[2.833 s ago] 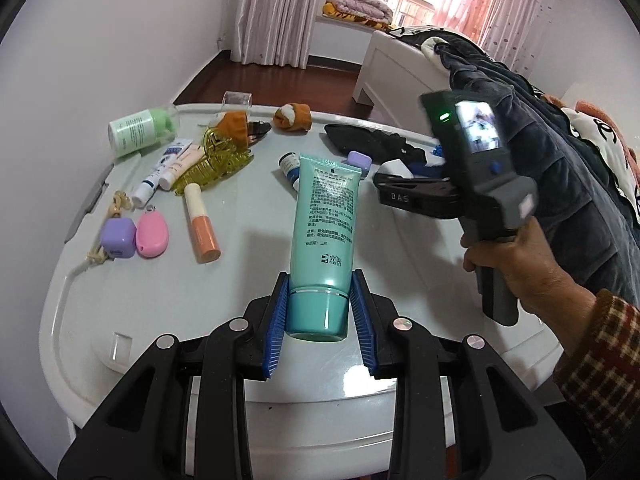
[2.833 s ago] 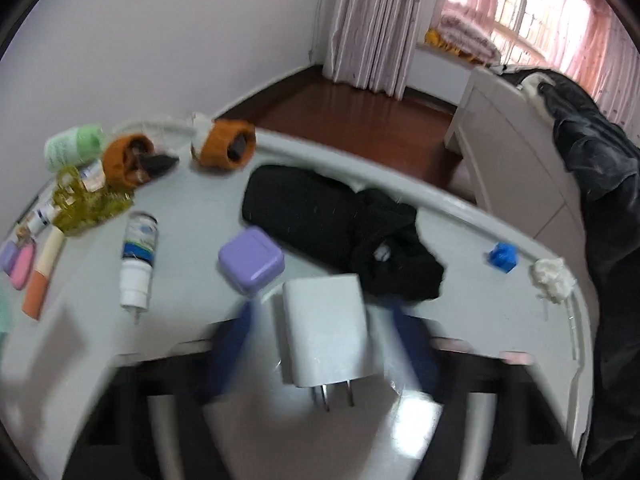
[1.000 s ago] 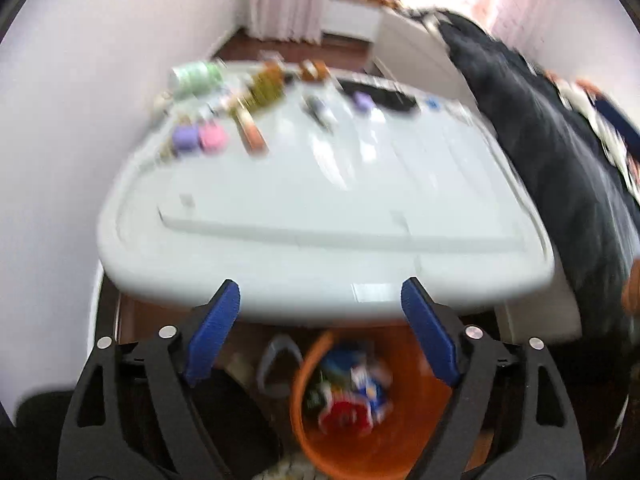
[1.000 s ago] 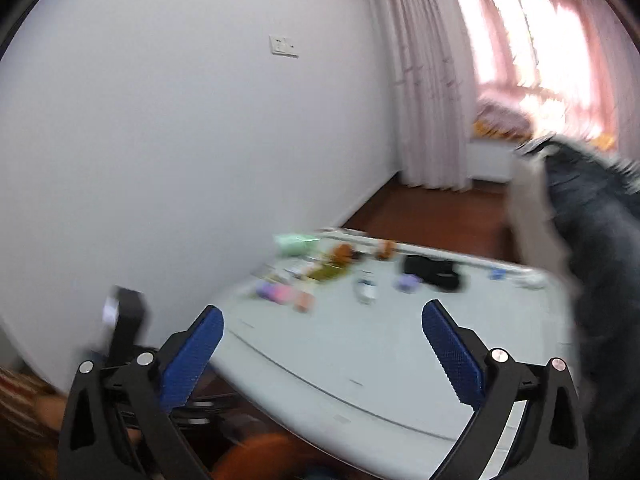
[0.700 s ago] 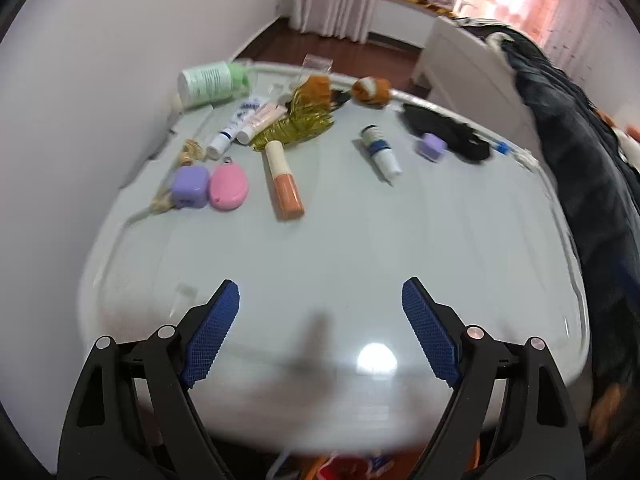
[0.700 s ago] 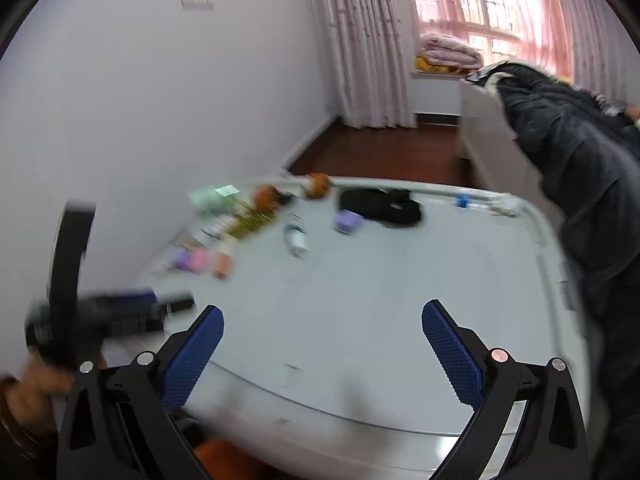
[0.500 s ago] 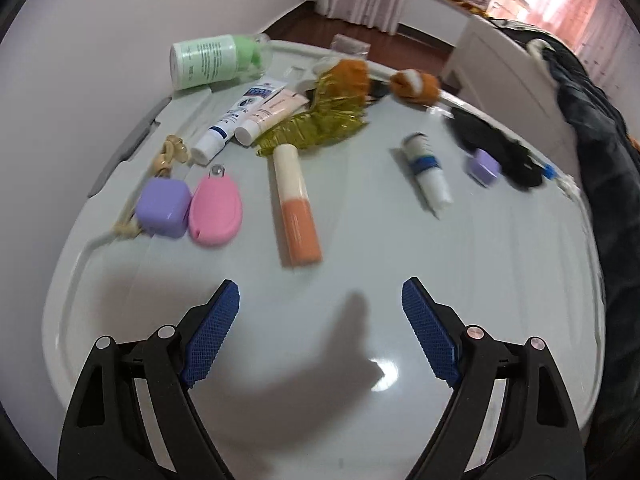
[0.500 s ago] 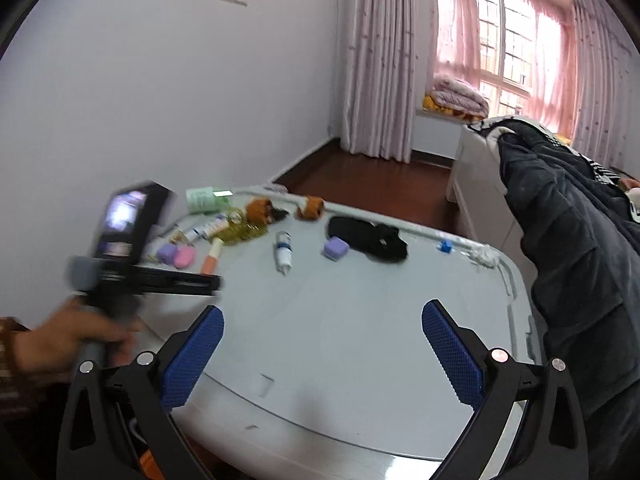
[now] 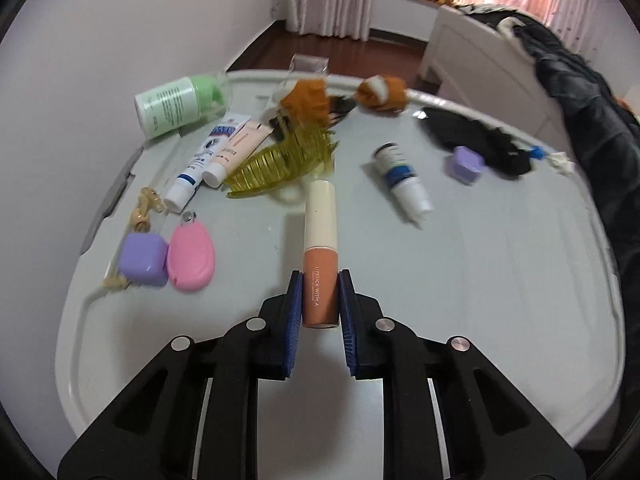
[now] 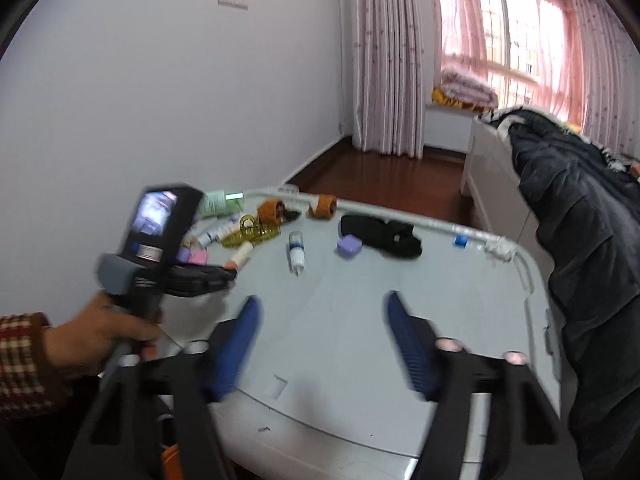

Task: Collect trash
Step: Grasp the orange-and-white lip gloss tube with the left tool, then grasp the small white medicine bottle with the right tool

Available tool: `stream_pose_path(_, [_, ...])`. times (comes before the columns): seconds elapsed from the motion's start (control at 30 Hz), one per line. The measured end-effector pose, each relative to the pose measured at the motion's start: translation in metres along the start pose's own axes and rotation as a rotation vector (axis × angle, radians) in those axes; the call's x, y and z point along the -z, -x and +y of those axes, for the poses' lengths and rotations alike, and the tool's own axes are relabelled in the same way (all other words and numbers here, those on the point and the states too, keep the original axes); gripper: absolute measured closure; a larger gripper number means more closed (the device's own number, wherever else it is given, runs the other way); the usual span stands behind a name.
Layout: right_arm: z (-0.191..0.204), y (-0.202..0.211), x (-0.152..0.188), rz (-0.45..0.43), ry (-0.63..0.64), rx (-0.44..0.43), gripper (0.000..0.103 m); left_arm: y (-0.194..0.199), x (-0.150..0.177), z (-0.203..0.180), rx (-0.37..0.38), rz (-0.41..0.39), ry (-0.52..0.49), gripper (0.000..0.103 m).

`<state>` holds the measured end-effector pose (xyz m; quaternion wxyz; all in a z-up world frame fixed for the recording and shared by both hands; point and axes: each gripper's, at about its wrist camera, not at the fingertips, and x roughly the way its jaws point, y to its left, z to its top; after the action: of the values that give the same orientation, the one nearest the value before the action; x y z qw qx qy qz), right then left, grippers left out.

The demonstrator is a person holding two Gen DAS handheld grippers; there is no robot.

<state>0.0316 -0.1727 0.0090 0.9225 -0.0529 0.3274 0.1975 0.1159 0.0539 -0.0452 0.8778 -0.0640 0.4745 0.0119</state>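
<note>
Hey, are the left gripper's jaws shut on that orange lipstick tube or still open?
Shut: both blue jaws of the left gripper press the orange lipstick tube's sides.

Left tongs [image 9: 319,300]: closed on orange lipstick tube [image 9: 320,256], cap toward 12 o'clock. Pink case [image 9: 190,257], purple case [image 9: 143,260] at 9 o'clock on tabletop [image 9: 480,280].

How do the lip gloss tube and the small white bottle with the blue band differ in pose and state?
The lip gloss tube sits clamped between the left gripper fingers; the white bottle lies free on the table. The tube is peach with a cream cap; the bottle is white, banded blue. The tube points straight away; the bottle lies diagonal. Both are slim cosmetics containers.
</note>
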Motion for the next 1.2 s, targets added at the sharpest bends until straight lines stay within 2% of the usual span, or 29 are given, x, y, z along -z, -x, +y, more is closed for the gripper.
stream_pose_path(0.13, [0.004,-0.037,-0.012,0.06,0.002,-0.028,0.044,0.035,0.017,-0.004,0.042,-0.046,-0.03,0.085])
stream_pose_path(0.27, [0.023,-0.083,-0.031,0.078,0.08,-0.026,0.044,0.057,0.034,-0.005,0.074,-0.079,-0.049,0.085])
stream_pose_path(0.33, [0.034,-0.111,-0.04,0.083,0.135,-0.015,0.038,0.065,0.041,-0.001,0.084,-0.091,-0.047,0.085])
stream_pose_path(0.53, [0.06,-0.206,-0.052,0.177,0.203,0.006,0.037,0.072,0.05,0.009,0.079,-0.12,-0.048,0.085])
stream_pose_path(0.77, [0.066,-0.268,-0.048,0.264,0.21,0.059,0.036,0.067,0.052,0.018,0.115,-0.099,-0.037,0.085])
stream_pose_path(0.8, [0.066,-0.271,-0.048,0.269,0.199,0.048,0.038,0.067,0.052,0.019,0.116,-0.102,-0.038,0.085])
stream_pose_path(0.83, [0.064,-0.273,-0.051,0.279,0.17,0.015,0.052,0.068,0.052,0.02,0.121,-0.103,-0.038,0.085])
stream_pose_path(0.87, [0.063,-0.275,-0.053,0.288,0.155,-0.001,0.075,0.068,0.052,0.02,0.125,-0.103,-0.036,0.085])
stream_pose_path(0.9, [0.063,-0.275,-0.054,0.3,0.145,-0.009,0.08,0.068,0.052,0.021,0.128,-0.104,-0.033,0.085])
stream_pose_path(1.0, [0.06,-0.269,-0.052,0.329,0.085,-0.044,0.08,0.07,0.053,0.021,0.144,-0.1,-0.024,0.085])
stream_pose_path(1.2, [0.053,-0.229,-0.046,0.294,0.036,-0.064,0.08,0.072,0.057,0.015,0.171,-0.086,-0.042,0.085])
